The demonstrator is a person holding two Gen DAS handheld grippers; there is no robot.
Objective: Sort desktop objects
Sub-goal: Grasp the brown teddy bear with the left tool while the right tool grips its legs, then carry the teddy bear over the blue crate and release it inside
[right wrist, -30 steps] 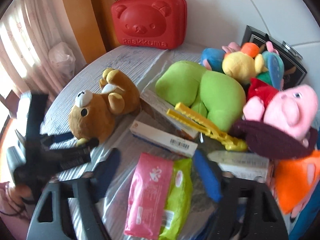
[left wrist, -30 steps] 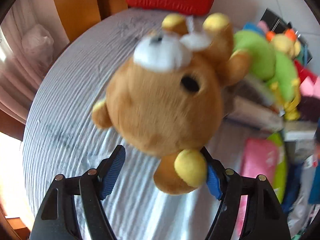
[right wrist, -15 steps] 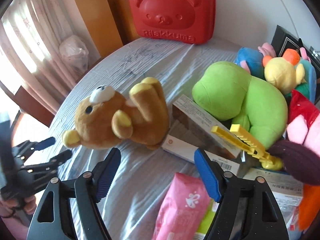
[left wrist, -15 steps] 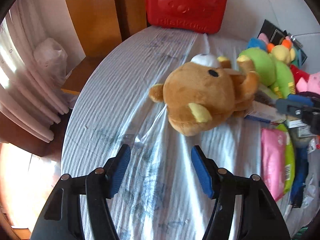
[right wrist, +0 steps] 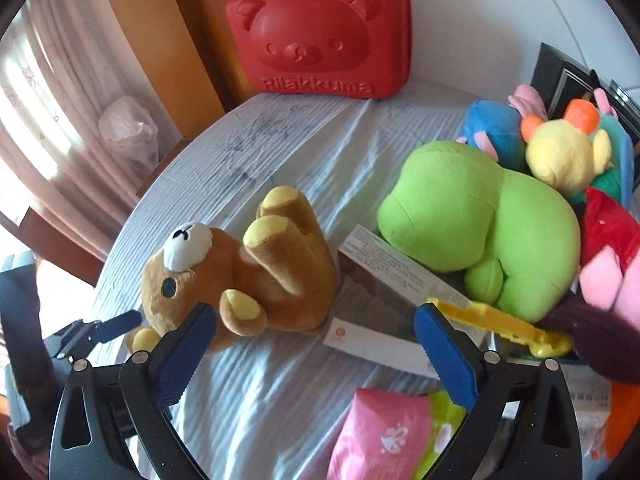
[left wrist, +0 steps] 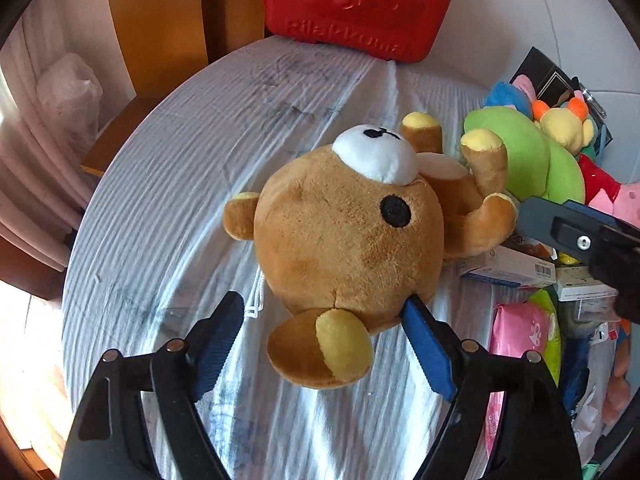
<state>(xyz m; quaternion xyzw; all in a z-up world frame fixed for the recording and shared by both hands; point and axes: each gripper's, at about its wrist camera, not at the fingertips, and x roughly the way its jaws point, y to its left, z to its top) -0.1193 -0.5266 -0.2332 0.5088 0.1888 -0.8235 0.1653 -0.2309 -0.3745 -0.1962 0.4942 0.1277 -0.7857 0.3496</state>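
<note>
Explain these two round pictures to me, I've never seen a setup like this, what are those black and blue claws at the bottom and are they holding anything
There is no robot here. A person holds a pair of tongs in each hand, and a wide-angle camera on each looks forward along its two blue-padded fingers. That is why both pictures look round and bent.

One picture is from the left tongs, the other from the right tongs. Each can also see the other at its edge.

Both look down at a table under a pale wrinkled cloth. A brown bear lies on its back. Behind it stands a red case. To the right lie a green plush, more soft toys, some boxes, a yellow clip and a pink packet.

Nothing is held. Both tongs have just been opening. The bear's ear sits between the left pair's fingers, but they do not squeeze it.
</note>
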